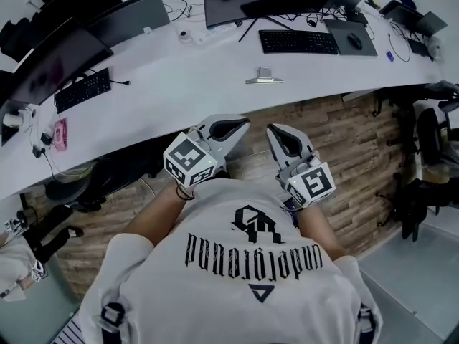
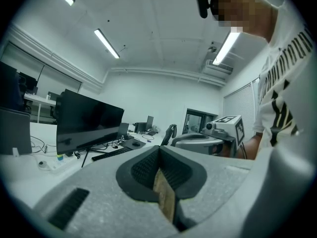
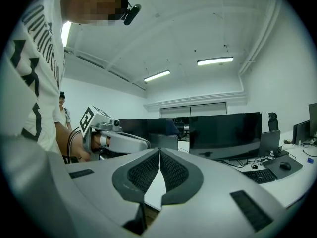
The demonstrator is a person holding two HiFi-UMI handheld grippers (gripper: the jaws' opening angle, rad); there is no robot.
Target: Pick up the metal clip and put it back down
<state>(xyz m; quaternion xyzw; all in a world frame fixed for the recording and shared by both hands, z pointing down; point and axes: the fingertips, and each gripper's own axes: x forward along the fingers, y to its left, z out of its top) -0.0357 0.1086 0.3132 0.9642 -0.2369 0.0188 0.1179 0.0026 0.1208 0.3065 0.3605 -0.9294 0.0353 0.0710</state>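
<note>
Two hand-held grippers are held close to a person's chest in the head view, short of the edge of the white worktop (image 1: 179, 84). The left hand-held gripper (image 1: 237, 126) and the right hand-held gripper (image 1: 278, 133) point forward side by side, near each other but apart. The metal clip (image 1: 264, 76) lies on the worktop well ahead of them, untouched, between the two tools and a black keyboard (image 1: 297, 41) farther back. A second keyboard (image 1: 82, 89) sits off to the left.

Left gripper view: the jaws are clenched, their ribbed pads meeting at the tips with nothing held. A dark monitor (image 2: 86, 123) stands on the worktop beyond. The other tool's marker cube (image 2: 230, 127) shows at right, beside the person's white printed shirt (image 2: 282, 98).

Right gripper view: the jaws are likewise pressed together at the tips and empty, with a sliver of white worktop visible through the gap lower down. A wide dark screen (image 3: 225, 135) fills the background.
</note>
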